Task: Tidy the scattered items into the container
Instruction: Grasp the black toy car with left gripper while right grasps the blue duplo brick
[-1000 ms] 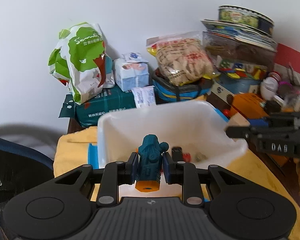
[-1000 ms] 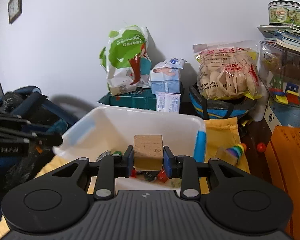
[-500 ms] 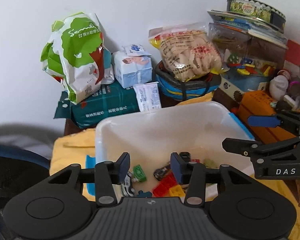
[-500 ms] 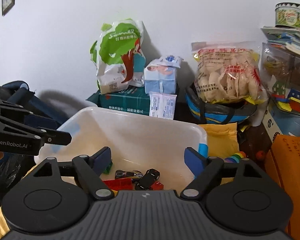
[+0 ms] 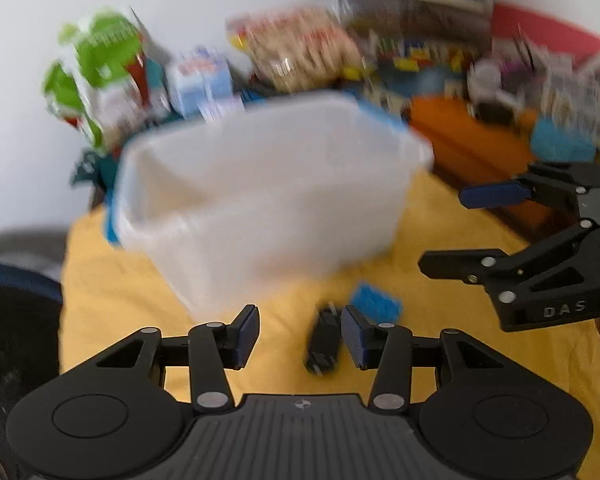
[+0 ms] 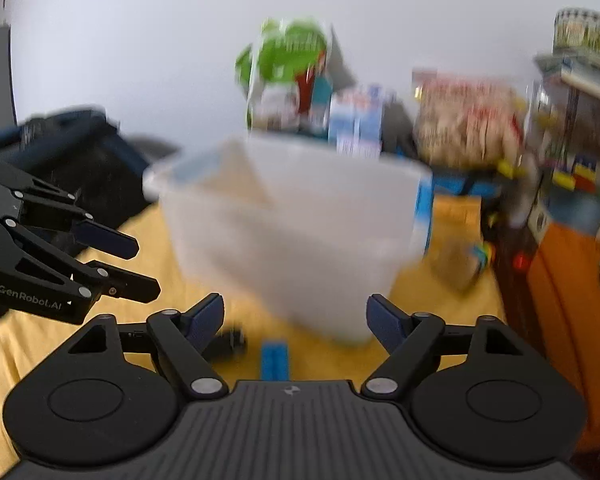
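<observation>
Reading "GenRobot.AI" on left gripper (image 6: pixel 132 268), open, empty; right gripper (image 6: pixel 296 320) closing, empty; possibly "DAS".

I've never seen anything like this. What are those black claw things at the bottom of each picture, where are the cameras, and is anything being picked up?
No robot here: a person holds a two-finger gripper in each hand, and each carries a wide-angle camera looking along its fingers. One picture is from the left gripper, the other from the right gripper; each also shows the other gripper off to the side. Both are blurred.

On the yellow cloth stands a white plastic container, with packets and boxes behind it. In front of it lie a small black toy and a blue block.

Neither gripper holds anything. The left one's jaws are apart; the right one's are closing, with nothing gripped. The blue block lies low between the right gripper's fingers, so it may be next.
</observation>
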A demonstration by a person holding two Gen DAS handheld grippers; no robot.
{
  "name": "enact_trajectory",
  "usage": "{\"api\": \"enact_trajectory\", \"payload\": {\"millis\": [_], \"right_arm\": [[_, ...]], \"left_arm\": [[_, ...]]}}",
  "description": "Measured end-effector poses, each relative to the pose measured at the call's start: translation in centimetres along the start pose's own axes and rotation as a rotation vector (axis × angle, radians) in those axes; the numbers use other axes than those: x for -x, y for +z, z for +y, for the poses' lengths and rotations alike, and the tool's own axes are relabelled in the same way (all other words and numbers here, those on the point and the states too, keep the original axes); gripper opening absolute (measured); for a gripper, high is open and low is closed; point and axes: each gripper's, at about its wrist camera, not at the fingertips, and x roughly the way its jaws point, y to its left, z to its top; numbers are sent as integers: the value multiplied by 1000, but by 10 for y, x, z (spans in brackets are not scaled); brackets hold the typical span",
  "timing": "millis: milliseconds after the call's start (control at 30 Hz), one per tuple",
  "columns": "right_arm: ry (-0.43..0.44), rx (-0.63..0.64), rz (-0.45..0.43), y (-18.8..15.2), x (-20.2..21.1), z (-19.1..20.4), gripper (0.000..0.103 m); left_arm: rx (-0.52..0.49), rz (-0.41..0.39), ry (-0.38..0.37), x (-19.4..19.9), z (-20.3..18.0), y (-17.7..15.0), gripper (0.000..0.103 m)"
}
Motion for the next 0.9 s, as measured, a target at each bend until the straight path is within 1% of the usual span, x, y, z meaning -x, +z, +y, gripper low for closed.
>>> {"api": "enact_trajectory", "payload": {"millis": [33,67,167,267,433,567,633,700,733,767,800,833,867,900], "right_arm": [[-4,6,24,-8,-6,1,66],[-8,2,56,-15,-13,2,59],[-2,-27,103,-29,-33,-1,59],[8,-35,133,-35,-51,-2,59],[17,-20,142,-40,-69,-3,59],[20,-20,156,-45,-80,-2,55],[21,-16,158,-46,-85,-4,54],[34,1,148,-46,-88,-5,49],[46,21,144,-46,-89,-5,45],[59,38,147,-46,-89,-4,39],[68,46,149,-46,-90,-4,37],[74,50,149,-45,-90,-5,32],[77,48,152,-45,-90,-6,27],[79,42,154,-45,-89,-7,27]], "left_arm": [[-6,19,3,-9,-4,-5,50],[-7,37,5,-17,-6,-10,50],[-4,81,-2,-40,-9,-18,50],[-5,90,-8,-54,-10,-20,50],[-16,90,-23,-70,-14,-17,50],[-39,104,-26,-83,-16,-17,49],[-40,108,-32,-89,-14,-17,49],[-43,103,-40,-92,-12,-17,49],[-44,99,-43,-93,-12,-17,49],[-46,94,-47,-94,-12,-18,46],[-46,86,-52,-94,-12,-18,41],[-47,83,-58,-94,-13,-18,34],[-49,82,-59,-93,-13,-17,34],[-51,80,-60,-93,-15,-17,34]]}}
